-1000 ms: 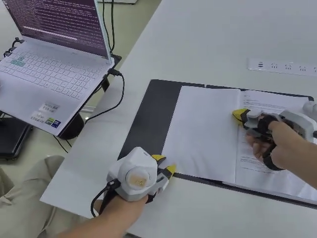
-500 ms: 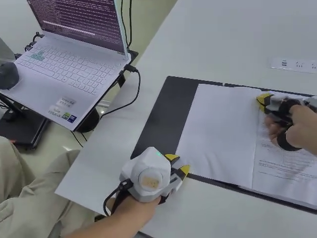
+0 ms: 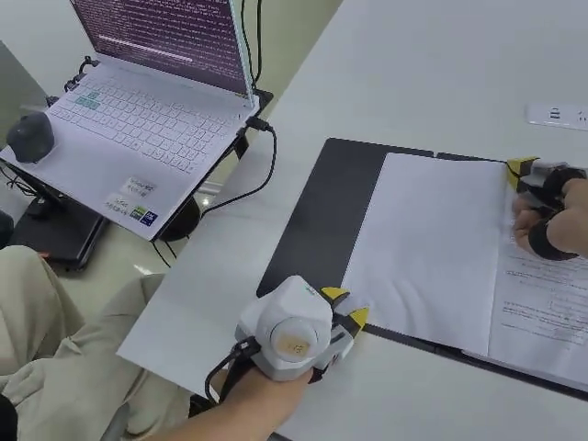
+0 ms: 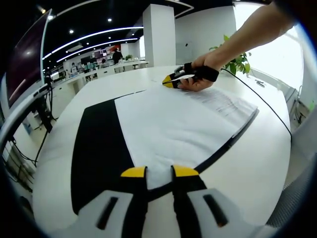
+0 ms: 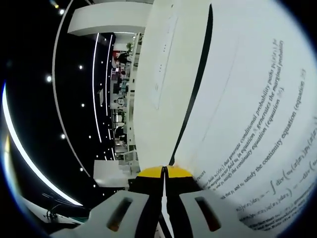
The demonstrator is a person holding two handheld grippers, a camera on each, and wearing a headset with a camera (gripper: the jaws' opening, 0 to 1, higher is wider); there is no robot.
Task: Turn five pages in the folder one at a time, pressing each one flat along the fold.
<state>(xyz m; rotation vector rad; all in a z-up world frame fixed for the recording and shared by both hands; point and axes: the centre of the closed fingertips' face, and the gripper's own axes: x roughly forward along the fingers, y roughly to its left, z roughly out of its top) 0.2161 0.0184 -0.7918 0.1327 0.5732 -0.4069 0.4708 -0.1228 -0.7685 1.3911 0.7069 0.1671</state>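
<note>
The folder (image 3: 312,220) is lying open on the white surface (image 3: 441,73), its black cover spread to the left. A blank page (image 3: 432,248) is lying turned over on the left half, and a printed page (image 3: 542,303) is facing up on the right. The fold (image 3: 498,266) between them is running lengthwise from the far edge of the folder toward us.

We are holding the right claw (image 3: 519,167) at the far end of that fold, its jaws pressed together, with the yellow tips resting at the top edge of the printed page. From there, the whole length of the fold lies toward us, so we judge that the pressing stroke calls for a pull along it toward the near edge.

We are holding the left claw (image 3: 347,308) at the near left corner of the blank page, well apart from the fold. Its jaws are slightly spread over the page's edge and pinching nothing that we can make out.

A laptop (image 3: 138,129) is sitting open beyond the surface, to the left.
</note>
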